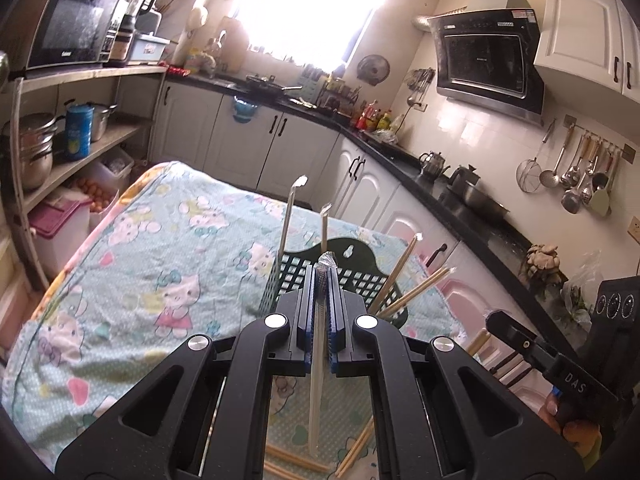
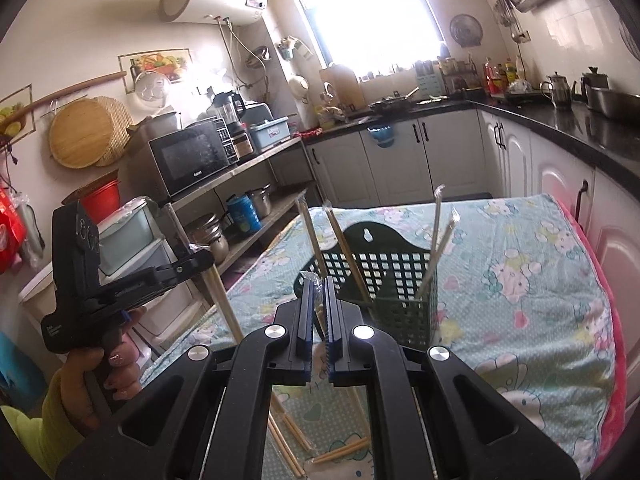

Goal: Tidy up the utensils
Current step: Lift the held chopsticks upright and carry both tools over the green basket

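chopsticks (image 2: 349, 254) in clear wrappers stand tilted in the dark green basket (image 2: 394, 276) on the desk (image 1: 132, 264); more lie loose below. left gripper (image 1: 320, 276) pinches one wrapped pair; right gripper (image 2: 318, 286) seemingly pinches another.

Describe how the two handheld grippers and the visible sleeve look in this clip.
Both the left gripper and the right gripper are matte black plastic with blue ribbed finger pads and round silver pivot bolts. White lettering "DAS" marks the right gripper's side. The left hand emerges from a yellow-green sleeve.
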A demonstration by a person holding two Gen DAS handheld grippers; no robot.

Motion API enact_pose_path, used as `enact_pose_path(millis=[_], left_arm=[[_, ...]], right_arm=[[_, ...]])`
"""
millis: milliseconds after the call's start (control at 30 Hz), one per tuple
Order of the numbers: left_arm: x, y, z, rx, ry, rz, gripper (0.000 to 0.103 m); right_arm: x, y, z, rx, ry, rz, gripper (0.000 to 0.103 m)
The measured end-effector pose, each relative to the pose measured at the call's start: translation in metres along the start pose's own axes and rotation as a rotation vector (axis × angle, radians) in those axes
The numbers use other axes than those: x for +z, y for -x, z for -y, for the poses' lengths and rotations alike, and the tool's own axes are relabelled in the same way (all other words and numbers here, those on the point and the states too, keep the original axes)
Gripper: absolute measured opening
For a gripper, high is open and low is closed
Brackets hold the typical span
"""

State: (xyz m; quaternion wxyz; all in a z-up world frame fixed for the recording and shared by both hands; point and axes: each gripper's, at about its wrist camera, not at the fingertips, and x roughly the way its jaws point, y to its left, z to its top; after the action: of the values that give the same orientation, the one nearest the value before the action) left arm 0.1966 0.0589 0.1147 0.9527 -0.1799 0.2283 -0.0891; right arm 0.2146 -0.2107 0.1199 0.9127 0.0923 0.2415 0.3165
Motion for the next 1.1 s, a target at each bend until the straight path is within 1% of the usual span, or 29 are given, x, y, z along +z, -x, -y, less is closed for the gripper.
enact_pose_path(millis=[233,467,633,900,1100], left_arm=[[0.016,0.000,0.006,-0.002,-0.017,0.035,0.001],[0.045,0.007,0.017,0.004,-0.040,0.122,0.001],[0.064,0.007,0.025,0.009,-0.056,0.166,0.001],[0.085,0.004,0.040,0.021,-0.087,0.233,0.001],[0.097,-0.002,0.045,0.022,-0.087,0.267,0.001]], right_arm=[[0.011,-0.003,-0.011,0.010,0.022,0.018,0.005],[0.029,-0.005,-0.021,0.017,0.037,0.056,0.005],[0.044,-0.007,-0.025,0.014,0.050,0.088,0.005],[0.063,-0.012,-0.031,-0.008,0.070,0.137,0.005],[0.078,-0.018,-0.032,-0.041,0.095,0.174,0.005]])
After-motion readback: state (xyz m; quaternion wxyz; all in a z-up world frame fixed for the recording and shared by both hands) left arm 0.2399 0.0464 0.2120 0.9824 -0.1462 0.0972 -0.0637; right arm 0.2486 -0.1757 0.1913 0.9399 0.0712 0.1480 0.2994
